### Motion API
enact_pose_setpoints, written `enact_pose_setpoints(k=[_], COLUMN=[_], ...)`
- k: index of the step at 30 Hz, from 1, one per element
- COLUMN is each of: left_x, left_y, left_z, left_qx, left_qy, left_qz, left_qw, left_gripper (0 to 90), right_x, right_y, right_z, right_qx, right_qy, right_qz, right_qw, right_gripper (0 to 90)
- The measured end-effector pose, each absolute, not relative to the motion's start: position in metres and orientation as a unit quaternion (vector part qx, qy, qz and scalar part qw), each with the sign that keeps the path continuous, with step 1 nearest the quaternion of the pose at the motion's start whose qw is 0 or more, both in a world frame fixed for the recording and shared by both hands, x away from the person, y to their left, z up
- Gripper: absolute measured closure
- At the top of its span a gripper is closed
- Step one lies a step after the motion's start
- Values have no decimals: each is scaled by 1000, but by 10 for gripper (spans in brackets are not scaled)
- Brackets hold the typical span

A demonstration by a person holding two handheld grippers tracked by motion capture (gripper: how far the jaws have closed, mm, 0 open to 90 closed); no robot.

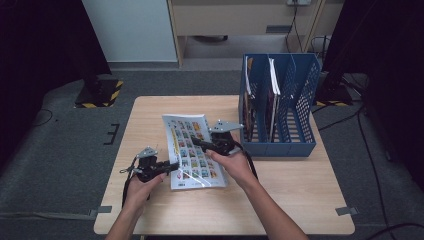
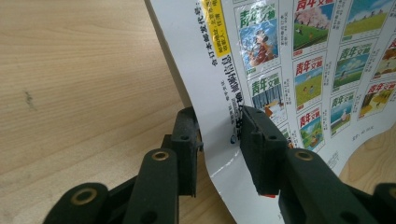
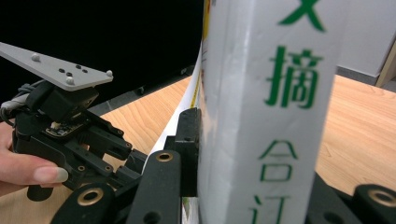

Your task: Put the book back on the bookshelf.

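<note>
A white magazine (image 1: 192, 150) with rows of small colourful cover pictures is raised at a tilt over the wooden table (image 1: 290, 200). My right gripper (image 1: 196, 141) is shut on its far right edge; in the right gripper view the spine (image 3: 261, 116) with green characters stands between the jaws of the right gripper (image 3: 243, 126). My left gripper (image 1: 175, 167) is at the magazine's near left edge. In the left gripper view the cover (image 2: 303, 70) runs between the jaws of the left gripper (image 2: 219, 128), one pad on top and one underneath.
A blue mesh file rack (image 1: 280, 100) with several compartments stands at the table's far right and holds a few upright magazines in its left slots. Dark floor and black stands surround the table.
</note>
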State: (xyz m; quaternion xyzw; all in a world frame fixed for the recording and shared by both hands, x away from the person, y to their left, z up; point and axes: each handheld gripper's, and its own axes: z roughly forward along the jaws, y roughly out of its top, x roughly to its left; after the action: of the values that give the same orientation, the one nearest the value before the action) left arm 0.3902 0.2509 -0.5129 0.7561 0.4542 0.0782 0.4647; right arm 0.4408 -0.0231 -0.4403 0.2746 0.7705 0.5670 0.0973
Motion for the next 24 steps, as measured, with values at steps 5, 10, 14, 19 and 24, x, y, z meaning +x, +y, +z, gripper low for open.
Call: enact_pose_setpoints(k=[5,10,14,19,24], left_x=[389,388,386,386,386], left_y=[250,250,252,257,244], left_z=[-509,-505,-501,-498,-499], left_qx=[761,762,759,754,762], left_qy=[446,440,437,425,414], left_qz=[97,123,152,176,157], left_qw=[461,459,458,470,473], left_gripper=[688,698,728,898,887], right_x=[440,440,439,440,437], right_y=[-25,-25,-24,-23,-12], right_z=[-438,-431,-427,-427,-429], right_qx=[265,257,253,248,249], right_qy=[770,775,778,781,786], right_qz=[571,569,565,562,550], right_qw=[101,104,108,109,136], right_gripper=[735,727,726,734,741])
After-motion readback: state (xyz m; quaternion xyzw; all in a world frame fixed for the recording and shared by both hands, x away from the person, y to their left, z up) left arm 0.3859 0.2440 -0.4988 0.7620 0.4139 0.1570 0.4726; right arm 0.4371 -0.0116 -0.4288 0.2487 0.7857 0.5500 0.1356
